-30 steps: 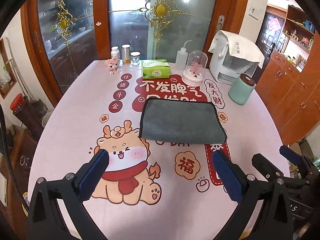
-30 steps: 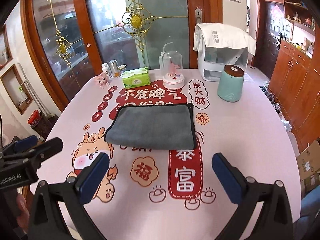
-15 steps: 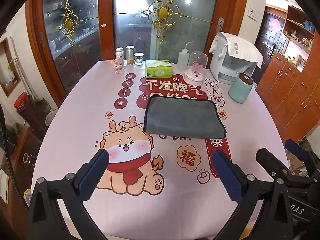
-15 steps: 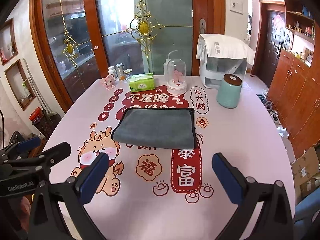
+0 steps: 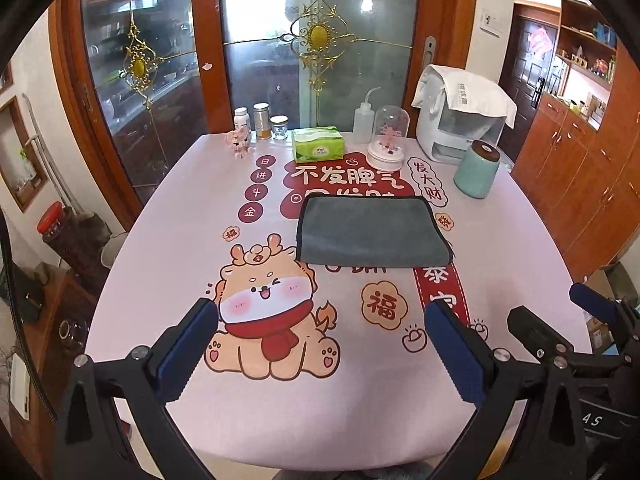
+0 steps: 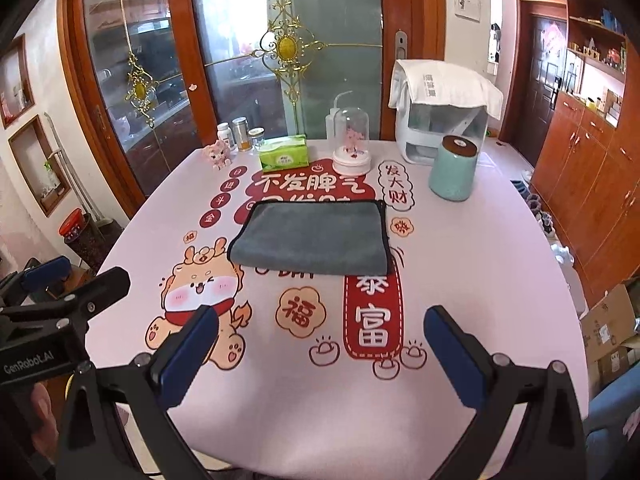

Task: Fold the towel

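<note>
From my remote station, both wrist views look along the round table covered in a pink printed cloth (image 5: 168,216) toward its far edge. The grey microfibre towel with dark stitched border (image 5: 370,230) lies flat and folded, a neat rectangle a little beyond the table's centre and slightly toward its right side, partly covering the red lettering. My left gripper (image 5: 320,344) hovers over the near edge above the cartoon dragon print, its blue-padded fingers (image 5: 186,354) spread wide and holding nothing. My right gripper (image 6: 320,344) hovers likewise over the near edge, fingers (image 6: 456,356) spread apart and empty; both are well apart from the towel. In the left view the right gripper's body shows at the table's right edge; in the right view the left one shows at the left edge. Along the far edge stand a green tissue box (image 5: 318,149), a clear glass dome on a white base (image 5: 388,140), a mint-green ceramic jar with brown lid (image 5: 476,168), and a white appliance draped with a white cloth (image 5: 460,120).
</note>
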`<state>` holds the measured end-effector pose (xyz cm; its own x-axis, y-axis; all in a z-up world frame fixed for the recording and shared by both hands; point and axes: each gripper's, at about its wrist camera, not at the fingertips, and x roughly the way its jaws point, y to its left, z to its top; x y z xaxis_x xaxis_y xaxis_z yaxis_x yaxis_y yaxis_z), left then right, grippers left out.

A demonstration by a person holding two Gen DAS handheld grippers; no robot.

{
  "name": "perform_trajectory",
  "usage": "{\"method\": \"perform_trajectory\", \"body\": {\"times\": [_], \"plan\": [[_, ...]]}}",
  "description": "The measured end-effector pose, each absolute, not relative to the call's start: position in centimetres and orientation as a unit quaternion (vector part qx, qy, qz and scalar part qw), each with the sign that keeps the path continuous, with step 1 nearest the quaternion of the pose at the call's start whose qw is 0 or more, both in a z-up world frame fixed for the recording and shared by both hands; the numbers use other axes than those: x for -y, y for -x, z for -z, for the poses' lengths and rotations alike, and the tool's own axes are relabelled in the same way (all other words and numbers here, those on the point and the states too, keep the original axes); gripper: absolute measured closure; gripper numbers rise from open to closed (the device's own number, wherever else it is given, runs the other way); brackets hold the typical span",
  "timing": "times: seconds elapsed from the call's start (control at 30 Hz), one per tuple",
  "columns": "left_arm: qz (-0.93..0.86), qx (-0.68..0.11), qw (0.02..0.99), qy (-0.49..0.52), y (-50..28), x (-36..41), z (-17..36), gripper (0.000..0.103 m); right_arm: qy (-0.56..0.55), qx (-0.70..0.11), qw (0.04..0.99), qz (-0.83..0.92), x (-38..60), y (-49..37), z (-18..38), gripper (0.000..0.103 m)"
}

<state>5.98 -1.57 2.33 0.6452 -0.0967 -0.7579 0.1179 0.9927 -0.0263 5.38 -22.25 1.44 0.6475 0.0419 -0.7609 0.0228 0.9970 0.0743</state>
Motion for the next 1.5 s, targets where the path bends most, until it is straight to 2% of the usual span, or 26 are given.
{"method": "perform_trajectory", "body": {"times": [0.5,1.5], "plan": [[0.03,-0.426,0.904,-0.002,-3.3,1.0,-2.4,0.0,-0.025,-0.408,0.913,0.012,20.7,-1.7,-2.8,0.0],[0.012,-0.43,0.903,-0.014,-1.9,0.7,-1.9,0.0,-0.028,-0.422,0.906,0.026,20.8,-0.8,-2.3,0.0]]}}
